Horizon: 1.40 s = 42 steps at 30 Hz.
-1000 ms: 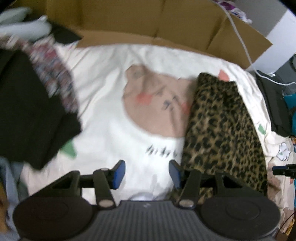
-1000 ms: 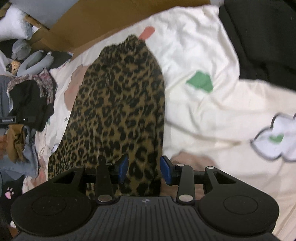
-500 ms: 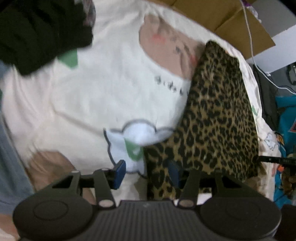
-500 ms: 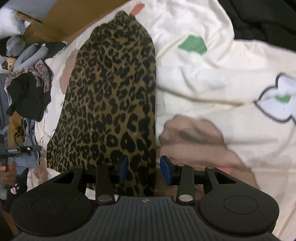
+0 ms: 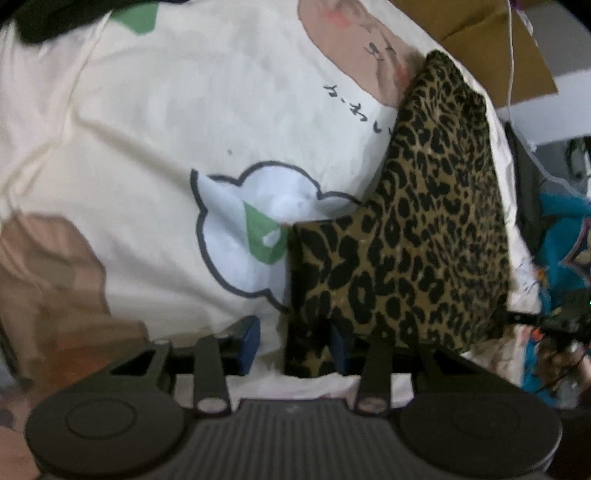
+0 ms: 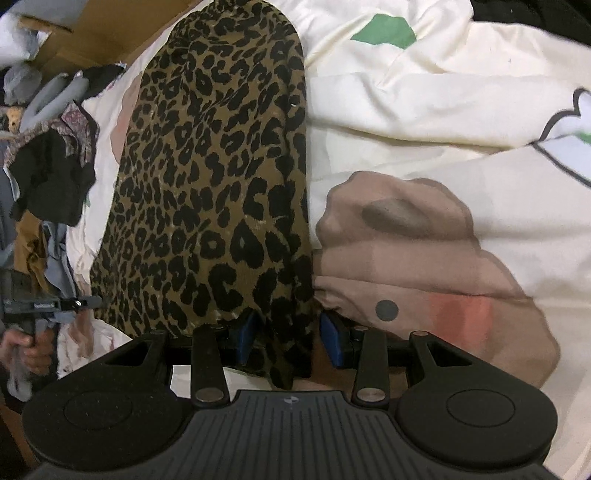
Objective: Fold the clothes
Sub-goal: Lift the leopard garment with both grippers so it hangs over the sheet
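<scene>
Left gripper (image 5: 295, 341): jaws spread wide, the near corner of the long leopard-print fabric garment (image 5: 424, 229) lying between them against the right-hand pad; nothing is clamped. Right gripper (image 6: 286, 338): jaws parted, the opposite near corner of the garment (image 6: 218, 177) hanging between the blue pads (image 6: 246, 339); contact cannot be confirmed. The garment extends straight ahead of both tools, flat on the cream cartoon-print bedsheet (image 5: 147, 147). Beyond it lie brown cardboard sheets (image 5: 480, 33) and, far left of the right tool, a heap of dark mixed clothing (image 6: 51, 173). The fabric appears thin, light and limp, probably prone to sagging. Grip both near corners through all layers.
</scene>
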Each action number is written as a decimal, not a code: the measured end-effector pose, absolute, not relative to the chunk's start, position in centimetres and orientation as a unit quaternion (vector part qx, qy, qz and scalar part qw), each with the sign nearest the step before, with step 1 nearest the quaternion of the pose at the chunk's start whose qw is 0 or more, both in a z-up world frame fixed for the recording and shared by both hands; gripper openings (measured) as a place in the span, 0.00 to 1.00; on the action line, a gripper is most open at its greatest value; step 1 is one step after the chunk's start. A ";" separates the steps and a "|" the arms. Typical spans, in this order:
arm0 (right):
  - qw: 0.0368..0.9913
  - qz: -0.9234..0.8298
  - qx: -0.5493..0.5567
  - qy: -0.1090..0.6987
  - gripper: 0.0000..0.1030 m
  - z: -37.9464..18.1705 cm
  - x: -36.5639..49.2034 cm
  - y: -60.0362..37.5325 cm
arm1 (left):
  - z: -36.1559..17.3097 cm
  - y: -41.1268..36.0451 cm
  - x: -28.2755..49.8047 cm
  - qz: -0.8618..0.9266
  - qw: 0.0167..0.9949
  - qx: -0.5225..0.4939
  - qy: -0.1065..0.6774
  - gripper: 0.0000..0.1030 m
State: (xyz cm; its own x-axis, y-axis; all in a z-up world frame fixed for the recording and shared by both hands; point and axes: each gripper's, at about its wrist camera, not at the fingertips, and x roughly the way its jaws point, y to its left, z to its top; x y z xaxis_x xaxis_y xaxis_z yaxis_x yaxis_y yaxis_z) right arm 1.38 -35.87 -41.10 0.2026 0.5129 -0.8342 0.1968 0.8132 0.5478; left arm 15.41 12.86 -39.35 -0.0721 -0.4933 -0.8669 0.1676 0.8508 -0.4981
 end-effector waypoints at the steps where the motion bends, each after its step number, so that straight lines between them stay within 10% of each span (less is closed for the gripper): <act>1: 0.720 0.114 0.288 0.621 0.45 -41.2 1.4 -35.8 | -39.4 13.0 15.2 -0.248 0.671 -0.124 0.687 0.41; 25: 0.699 0.163 0.355 0.598 0.41 -42.4 2.5 -35.6 | -41.8 13.9 15.5 -0.281 0.632 -0.230 0.685 0.16; 37: 0.702 0.163 0.382 0.579 0.36 -43.3 2.3 -36.4 | -41.9 13.5 15.7 -0.285 0.628 -0.230 0.686 0.19; 42: 0.694 0.168 0.390 0.582 0.17 -43.6 1.9 -37.1 | -42.0 13.3 15.7 -0.287 0.627 -0.229 0.687 0.19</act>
State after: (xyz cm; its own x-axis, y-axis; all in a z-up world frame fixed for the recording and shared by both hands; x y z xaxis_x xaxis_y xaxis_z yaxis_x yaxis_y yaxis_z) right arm 1.86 -37.14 -43.62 0.2663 0.6871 -0.6760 0.2208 0.6392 0.7367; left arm 15.72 13.29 -41.97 -0.1090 -0.6749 -0.7298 0.0455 0.7300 -0.6819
